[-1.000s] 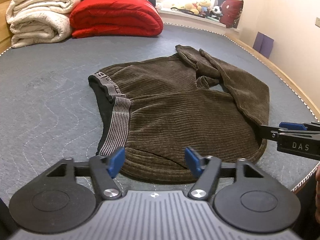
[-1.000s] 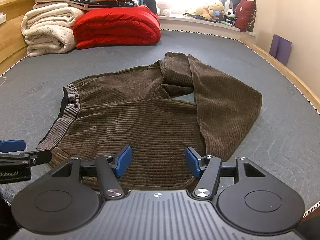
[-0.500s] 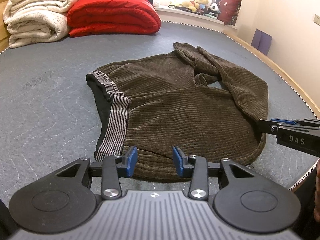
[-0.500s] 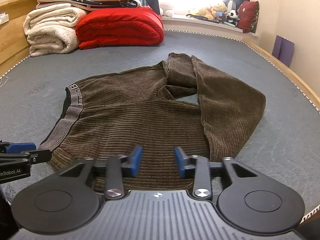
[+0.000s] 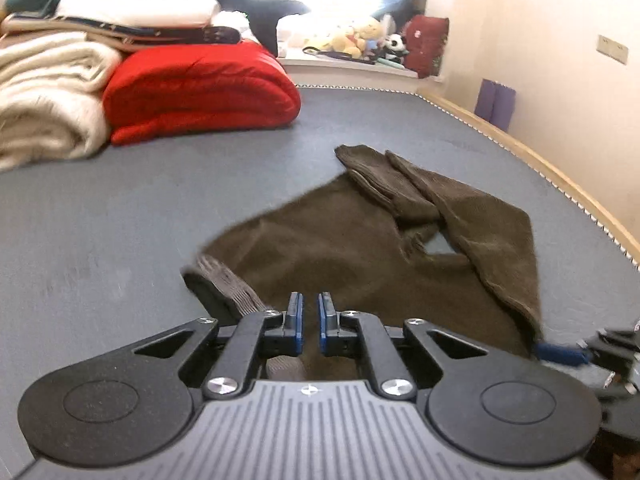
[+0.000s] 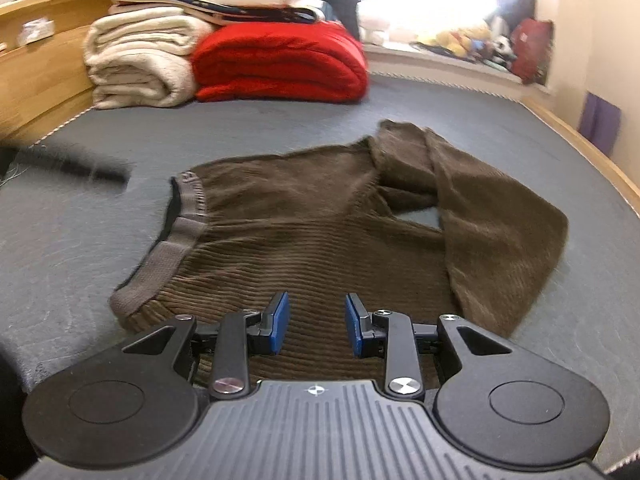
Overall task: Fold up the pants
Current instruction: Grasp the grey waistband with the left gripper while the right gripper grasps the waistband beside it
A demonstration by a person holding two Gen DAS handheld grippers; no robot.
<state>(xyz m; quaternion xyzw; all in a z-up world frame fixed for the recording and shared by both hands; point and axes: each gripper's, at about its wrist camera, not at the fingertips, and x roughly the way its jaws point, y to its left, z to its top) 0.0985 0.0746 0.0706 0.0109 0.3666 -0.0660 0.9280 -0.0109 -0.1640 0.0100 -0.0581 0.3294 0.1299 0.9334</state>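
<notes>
Brown corduroy pants [image 6: 320, 216] lie folded on the grey bed cover [image 6: 100, 240], with the grey waistband [image 6: 176, 236] at the left and the legs doubled over at the right. My left gripper [image 5: 310, 322] is raised over the waistband end [image 5: 232, 288]. Its jaws are closing, nearly together, with pants fabric between the pads. My right gripper [image 6: 316, 324] sits at the near edge of the pants, jaws partly apart around a thick fold of corduroy. It also shows low at the right in the left wrist view, right gripper [image 5: 560, 354], at the pants' corner.
A red quilt [image 6: 280, 68] and cream blankets [image 6: 136, 68] are stacked at the far side of the bed. A wooden rail [image 6: 580, 140] runs along the right edge, with the wall close behind it. A dark blurred shape [image 6: 72, 164] crosses the left of the right wrist view.
The left jaws went from wide apart to nearly together. The left gripper then rose and moved forward, drawing the waistband end with it. The right jaws narrowed, then held still.
</notes>
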